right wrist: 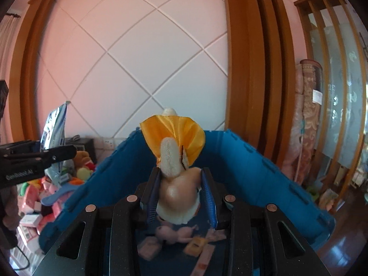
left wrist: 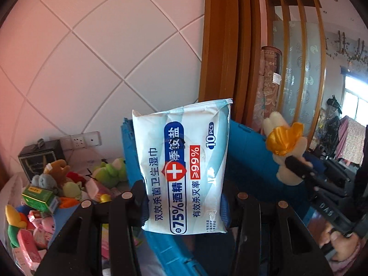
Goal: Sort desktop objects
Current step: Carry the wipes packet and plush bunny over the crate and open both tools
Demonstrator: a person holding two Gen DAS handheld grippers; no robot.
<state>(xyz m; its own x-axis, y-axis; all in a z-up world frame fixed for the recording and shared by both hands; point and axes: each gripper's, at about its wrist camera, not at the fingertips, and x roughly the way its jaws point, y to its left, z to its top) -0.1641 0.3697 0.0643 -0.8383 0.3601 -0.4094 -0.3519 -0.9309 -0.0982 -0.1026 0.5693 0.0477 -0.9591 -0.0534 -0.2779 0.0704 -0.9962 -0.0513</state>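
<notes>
Left gripper (left wrist: 184,197): your jaws pinch the wipes pack (left wrist: 184,168) by its side edges and hold it upright in the air, printed face toward the camera.
Left view, crate: behind the pack stands the blue crate (left wrist: 248,151), its wall showing on both sides of the pack.
Left view, pile: low on the left lies a heap of plush toys (left wrist: 108,172) and small boxes (left wrist: 39,195) on the desk.
Left view, right gripper (left wrist: 296,168): it grips the white plush with the orange bow (left wrist: 283,142) at the right; your hand (left wrist: 342,241) shows below it.
Right gripper (right wrist: 181,197): your jaws are clamped on the white plush (right wrist: 177,197), bow (right wrist: 172,133) pointing away, held over the open blue crate (right wrist: 241,161).
Right view, crate floor: blurred small items lie inside; you cannot tell what they are.
Right view, left side: your left gripper (right wrist: 46,154) holds the pack (right wrist: 54,126) edge-on, above the heap (right wrist: 46,195).
</notes>
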